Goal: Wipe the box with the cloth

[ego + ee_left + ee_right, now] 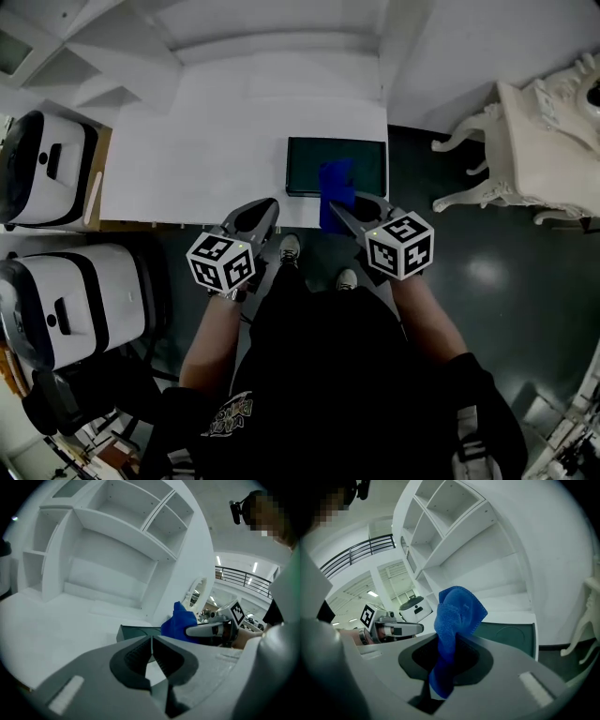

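Now R tongs (pixel 452 641) nip cloth (pixel 459 611) (near box (pixel 511 637)).

White shelved desk (pixel 187 159); dark glossy floor (pixel 497 309); ornate white table (pixel 536 141).

The box (pixel 305 164) is a flat, dark green rectangular case. It lies flat on the white desk (pixel 216 150) at the front right corner, with its long side parallel to the front edge. Its top face is smooth and carries a faint circular outline, seen in the right gripper view.

The cloth (pixel 459 613) is a blue, fine-looped textile, bunched rather than spread. It is clamped between the jaws of the right gripper (pixel 450 644). A folded crest stands above the jaws and a short tail hangs below them. In the head view the cloth overlaps the front edge of the box. Contact with the box cannot be determined.
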Available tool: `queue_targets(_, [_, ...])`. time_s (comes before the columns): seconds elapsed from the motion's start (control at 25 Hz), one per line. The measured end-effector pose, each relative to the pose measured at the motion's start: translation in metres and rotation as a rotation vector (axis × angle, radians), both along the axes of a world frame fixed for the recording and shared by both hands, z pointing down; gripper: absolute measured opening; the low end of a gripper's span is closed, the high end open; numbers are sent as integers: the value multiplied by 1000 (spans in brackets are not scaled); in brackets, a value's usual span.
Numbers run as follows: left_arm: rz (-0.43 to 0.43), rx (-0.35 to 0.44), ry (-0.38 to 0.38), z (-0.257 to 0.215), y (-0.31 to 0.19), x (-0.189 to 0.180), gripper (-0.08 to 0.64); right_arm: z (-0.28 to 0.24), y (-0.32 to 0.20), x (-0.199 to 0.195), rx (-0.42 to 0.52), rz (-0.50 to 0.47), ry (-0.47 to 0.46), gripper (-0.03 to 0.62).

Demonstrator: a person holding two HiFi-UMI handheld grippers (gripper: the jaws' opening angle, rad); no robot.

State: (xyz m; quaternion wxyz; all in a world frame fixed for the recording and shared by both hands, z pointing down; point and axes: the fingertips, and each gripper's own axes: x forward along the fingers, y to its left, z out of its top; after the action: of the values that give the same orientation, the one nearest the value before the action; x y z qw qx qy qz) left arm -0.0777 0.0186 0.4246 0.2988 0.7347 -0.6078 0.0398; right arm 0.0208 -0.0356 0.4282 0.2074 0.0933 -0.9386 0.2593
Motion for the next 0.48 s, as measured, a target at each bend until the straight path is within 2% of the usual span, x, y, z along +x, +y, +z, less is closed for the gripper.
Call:
queue_targets(0.32, [135, -78, 86, 45, -46, -27, 60, 24, -12, -40, -35, 76, 75, 94])
queue_targets(0.48, [191, -120, 110, 68, -64, -32, 62, 41, -15, -56, -66, 111, 118, 94])
